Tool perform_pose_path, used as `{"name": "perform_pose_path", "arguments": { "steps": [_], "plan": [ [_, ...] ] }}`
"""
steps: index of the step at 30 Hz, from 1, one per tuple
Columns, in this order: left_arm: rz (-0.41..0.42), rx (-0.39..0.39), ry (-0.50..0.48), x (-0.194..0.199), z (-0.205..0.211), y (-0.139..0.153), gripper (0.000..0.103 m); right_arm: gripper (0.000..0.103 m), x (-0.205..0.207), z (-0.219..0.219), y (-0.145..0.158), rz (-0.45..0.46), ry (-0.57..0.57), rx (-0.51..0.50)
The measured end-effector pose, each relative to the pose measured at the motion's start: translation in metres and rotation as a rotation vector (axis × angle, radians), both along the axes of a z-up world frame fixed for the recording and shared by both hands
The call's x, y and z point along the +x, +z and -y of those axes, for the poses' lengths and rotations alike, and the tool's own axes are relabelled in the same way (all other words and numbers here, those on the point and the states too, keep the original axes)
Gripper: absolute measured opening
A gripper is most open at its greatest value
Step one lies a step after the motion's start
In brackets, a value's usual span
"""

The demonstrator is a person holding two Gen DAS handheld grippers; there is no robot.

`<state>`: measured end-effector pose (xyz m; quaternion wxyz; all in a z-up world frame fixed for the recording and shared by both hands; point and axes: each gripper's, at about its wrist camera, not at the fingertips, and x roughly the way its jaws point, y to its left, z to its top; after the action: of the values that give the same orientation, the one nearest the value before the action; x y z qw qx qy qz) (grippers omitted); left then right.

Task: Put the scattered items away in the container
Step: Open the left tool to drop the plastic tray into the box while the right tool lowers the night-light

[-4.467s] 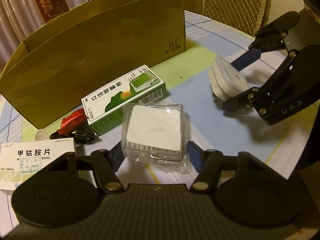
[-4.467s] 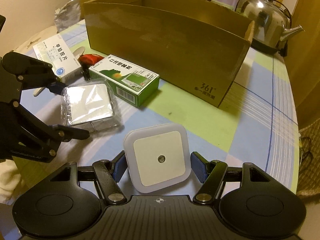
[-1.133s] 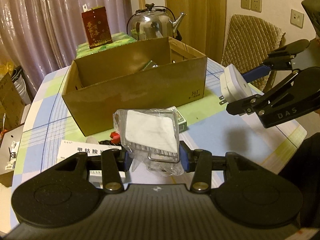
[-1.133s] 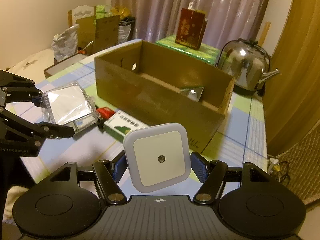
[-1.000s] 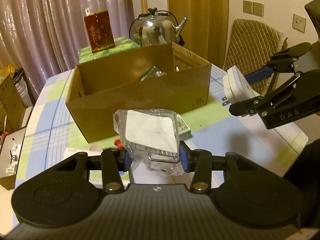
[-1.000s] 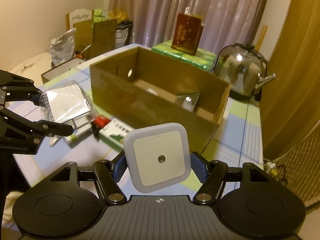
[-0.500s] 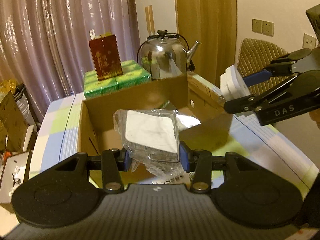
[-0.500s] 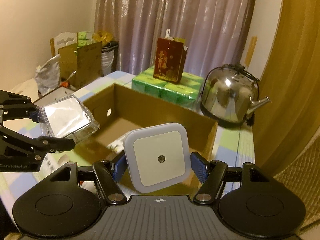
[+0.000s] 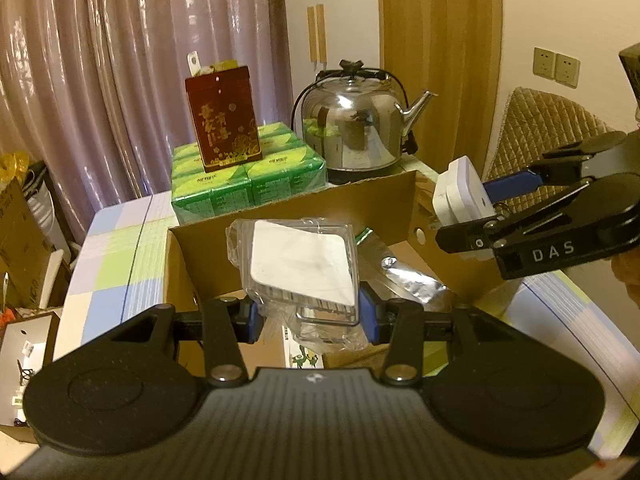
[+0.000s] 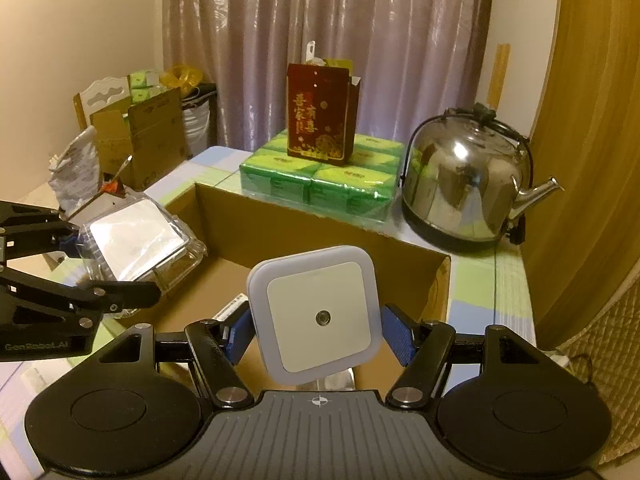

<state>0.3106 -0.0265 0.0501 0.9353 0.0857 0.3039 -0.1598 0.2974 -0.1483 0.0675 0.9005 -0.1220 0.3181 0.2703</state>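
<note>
My left gripper (image 9: 310, 314) is shut on a clear plastic case (image 9: 302, 266) with a white square inside, held above the open cardboard box (image 9: 320, 208). My right gripper (image 10: 318, 334) is shut on a white square night light (image 10: 316, 316), also over the box (image 10: 320, 224). From the left wrist view the right gripper (image 9: 480, 216) shows at the right with the night light (image 9: 460, 196) over the box's right end. The right wrist view has the left gripper (image 10: 108, 264) and case (image 10: 136, 242) at the left. A silver foil pack (image 9: 404, 276) lies inside the box.
A steel kettle (image 10: 464, 192) stands behind the box at the right. Green tissue packs (image 10: 320, 176) with a dark red carton (image 10: 320, 116) on top sit behind the box. A quilted chair back (image 9: 544, 136) is at the right. Clutter and cartons (image 10: 136, 136) stand beyond the table's left side.
Both grippers have carried their items forward and slightly up, from in front of the box to over its open top. The loose items on the table have dropped out of sight.
</note>
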Motion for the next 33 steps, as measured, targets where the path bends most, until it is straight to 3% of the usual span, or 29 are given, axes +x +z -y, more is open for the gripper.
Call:
{"name": "perform_pose_path", "arguments": {
  "steps": [13, 33],
  "plan": [
    [-0.055, -0.001, 0.002, 0.033, 0.004, -0.024, 0.041, 0.065, 0.026, 0.001, -0.026, -0.057, -0.023, 0.012],
    [-0.072, 0.031, 0.014, 0.042, 0.002, -0.044, 0.044, 0.065, 0.038, 0.009, -0.048, -0.102, -0.04, 0.026]
  ]
}}
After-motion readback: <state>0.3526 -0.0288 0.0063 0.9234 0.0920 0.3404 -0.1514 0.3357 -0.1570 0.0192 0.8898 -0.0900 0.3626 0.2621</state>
